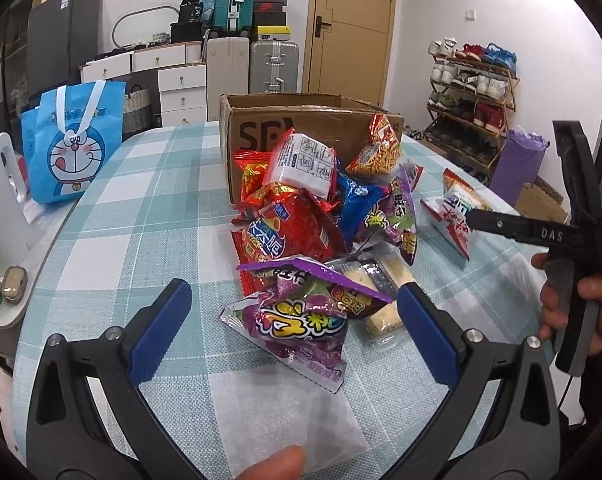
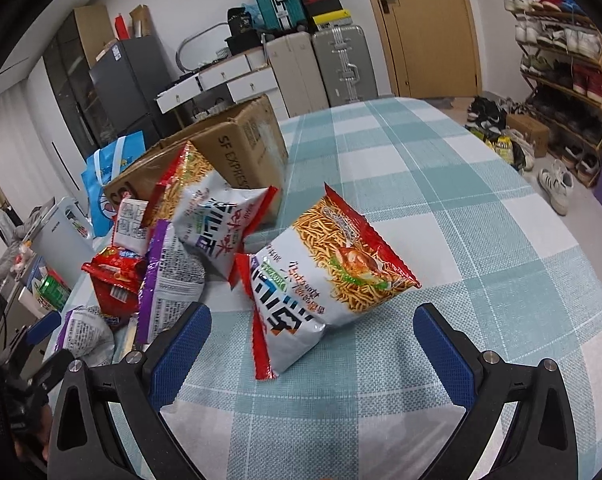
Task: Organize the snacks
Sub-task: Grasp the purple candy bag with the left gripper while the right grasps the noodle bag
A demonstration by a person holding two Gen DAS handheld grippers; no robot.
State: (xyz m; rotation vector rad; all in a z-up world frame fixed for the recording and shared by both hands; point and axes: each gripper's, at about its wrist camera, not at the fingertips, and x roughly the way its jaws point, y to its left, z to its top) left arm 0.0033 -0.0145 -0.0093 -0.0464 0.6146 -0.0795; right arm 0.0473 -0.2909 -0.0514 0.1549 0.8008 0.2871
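Left tongs (image 1: pixel 293 322) straddle purple snack bag (image 1: pixel 297 316); right tongs (image 2: pixel 313 344) gape before noodle packet (image 2: pixel 325 264).

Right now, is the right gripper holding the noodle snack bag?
No, the right gripper is open, jaws spread either side of the noodle snack bag, which lies on the tablecloth.

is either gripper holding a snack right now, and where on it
Nothing is held. The left gripper is open around the purple candy bag, and the right gripper is open before the noodle snack bag.
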